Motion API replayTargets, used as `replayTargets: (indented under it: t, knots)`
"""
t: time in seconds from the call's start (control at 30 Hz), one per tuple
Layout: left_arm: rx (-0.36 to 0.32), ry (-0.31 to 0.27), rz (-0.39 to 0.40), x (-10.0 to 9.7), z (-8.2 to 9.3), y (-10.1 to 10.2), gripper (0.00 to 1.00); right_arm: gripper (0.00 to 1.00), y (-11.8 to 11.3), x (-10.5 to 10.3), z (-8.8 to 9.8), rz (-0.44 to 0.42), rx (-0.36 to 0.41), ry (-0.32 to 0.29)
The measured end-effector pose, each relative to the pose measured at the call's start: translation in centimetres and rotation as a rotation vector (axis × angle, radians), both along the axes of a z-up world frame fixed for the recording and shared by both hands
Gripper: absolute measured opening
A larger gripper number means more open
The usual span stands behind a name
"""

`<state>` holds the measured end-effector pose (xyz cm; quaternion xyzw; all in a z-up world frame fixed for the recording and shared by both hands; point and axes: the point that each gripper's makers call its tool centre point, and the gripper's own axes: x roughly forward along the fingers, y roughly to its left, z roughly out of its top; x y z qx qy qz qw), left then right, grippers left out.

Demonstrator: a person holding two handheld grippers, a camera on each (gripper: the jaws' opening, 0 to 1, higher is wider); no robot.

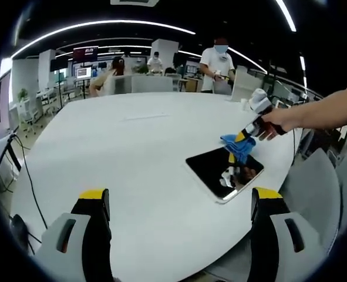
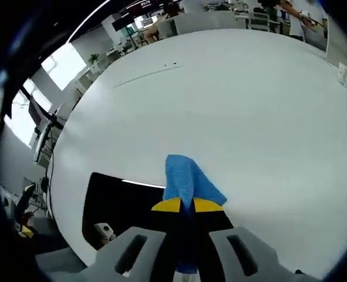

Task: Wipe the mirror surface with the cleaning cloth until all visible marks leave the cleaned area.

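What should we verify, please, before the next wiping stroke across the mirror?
1. Cloth held: ok, the right gripper is shut on the blue cloth.
2. Cloth on the glass: ok, it meets the mirror at its far edge.
3. Mirror fully on the white table: ok, though near the rim.
4. Left gripper clear: ok, open and empty.
5. Marks left: cannot tell, since reflections cover the glass.

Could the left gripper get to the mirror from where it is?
Probably yes. The left gripper is open and holds nothing, and bare table lies between it and the mirror. The right gripper, shut on the cloth, is at the mirror's far edge, so that end is taken.
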<state>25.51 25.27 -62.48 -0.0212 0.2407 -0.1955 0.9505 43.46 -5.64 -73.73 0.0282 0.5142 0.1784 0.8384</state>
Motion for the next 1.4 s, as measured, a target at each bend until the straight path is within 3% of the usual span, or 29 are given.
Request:
replayTargets:
  t: [0.17,0.3,0.57,0.9,1.17,1.4]
  knots:
    - [-0.011,-0.011,0.004,0.0,0.1,0.0,0.99,0.00,0.3,-0.6,-0.6,0.025,-0.050,-0.002]
    - [0.024,-0.032,0.016,0.1,0.3,0.4,0.99,0.00,0.5,-0.8,-0.3,0.040,-0.099,0.008]
    - [0.020,-0.037,-0.004,0.1,0.4,0.0,0.99,0.00,3.2,-1.0,-0.3,0.059,-0.109,0.045]
    - [0.011,-0.031,-0.007,0.1,0.4,-0.3,0.99,0.00,6.6,-2.0,-0.2,0.133,-0.095,0.070]
    - [-0.002,-0.030,-0.007,0.1,0.3,-0.5,0.99,0.00,10.0,-2.5,-0.3,0.123,0.001,0.128]
    - [-0.008,-0.024,-0.012,-0.1,0.1,-0.7,0.99,0.00,12.7,-2.7,-0.3,0.165,-0.001,0.121]
